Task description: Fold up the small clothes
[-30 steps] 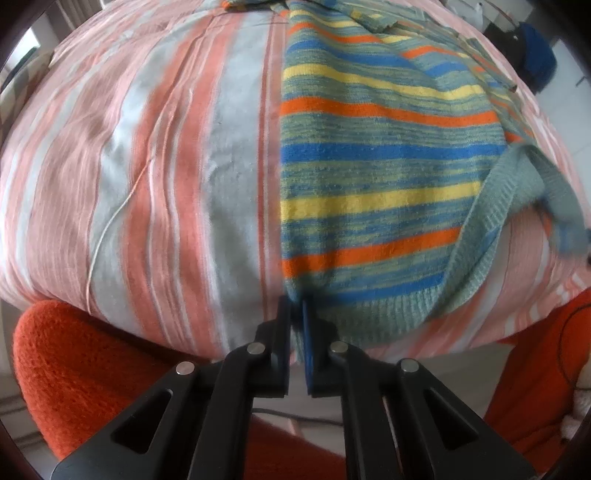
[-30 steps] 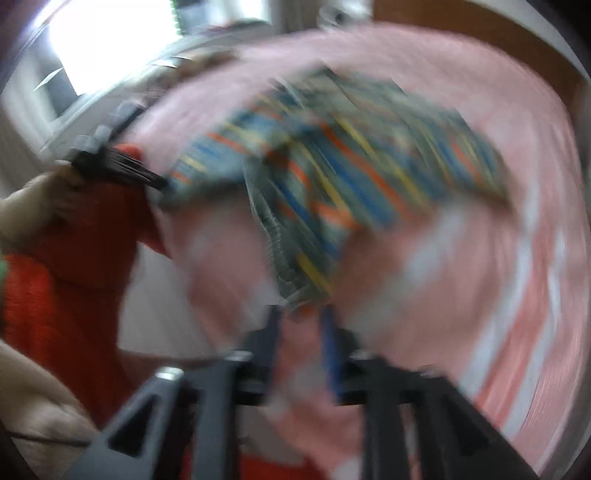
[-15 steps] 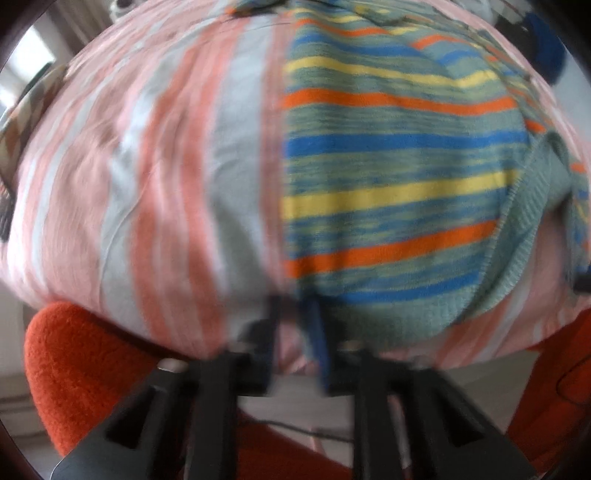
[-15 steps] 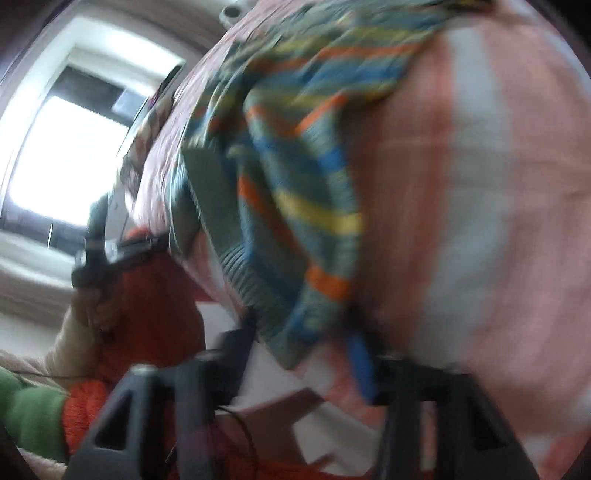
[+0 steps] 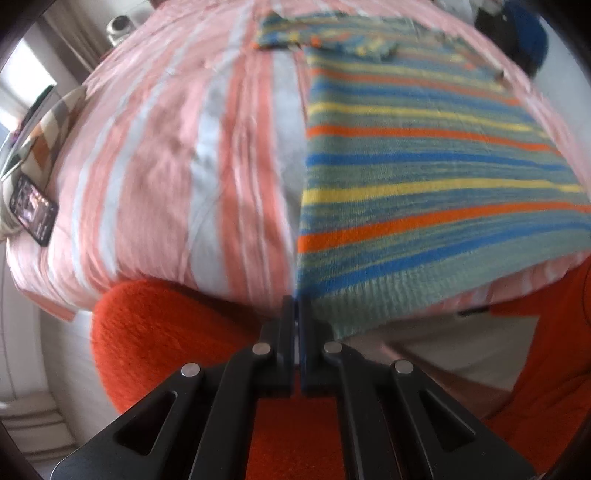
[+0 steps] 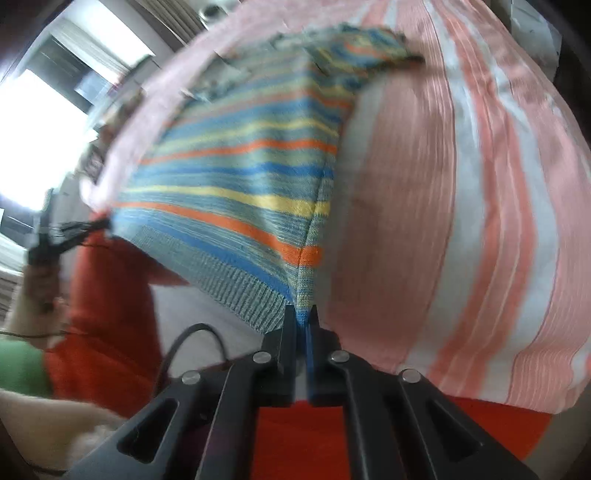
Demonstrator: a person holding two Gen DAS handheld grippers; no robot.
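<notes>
A small knitted sweater (image 5: pixel 424 177) with blue, yellow, orange and grey-green stripes lies spread on a pink and white striped bed (image 5: pixel 166 147). My left gripper (image 5: pixel 295 306) is shut on the sweater's near left hem corner at the bed's front edge. In the right wrist view the sweater (image 6: pixel 240 192) stretches away from me, and my right gripper (image 6: pixel 303 314) is shut on its near right hem corner. The hem hangs taut between both grippers, slightly off the bed edge. The left gripper (image 6: pixel 74 230) also shows at the far left of the right wrist view.
A phone (image 5: pixel 33 208) lies on a patterned pillow at the bed's left edge. The person's orange sleeve (image 5: pixel 166 332) and body (image 6: pixel 103 295) are close below the bed edge. A dark blue item (image 5: pixel 524 33) sits at the far right. A bright window (image 6: pixel 33 129) is at the left.
The right gripper, open a second ago, closed on the right hem corner. The folded-over hem is now pulled out flat. The left gripper briefly loosened, then is shut on the left corner.
</notes>
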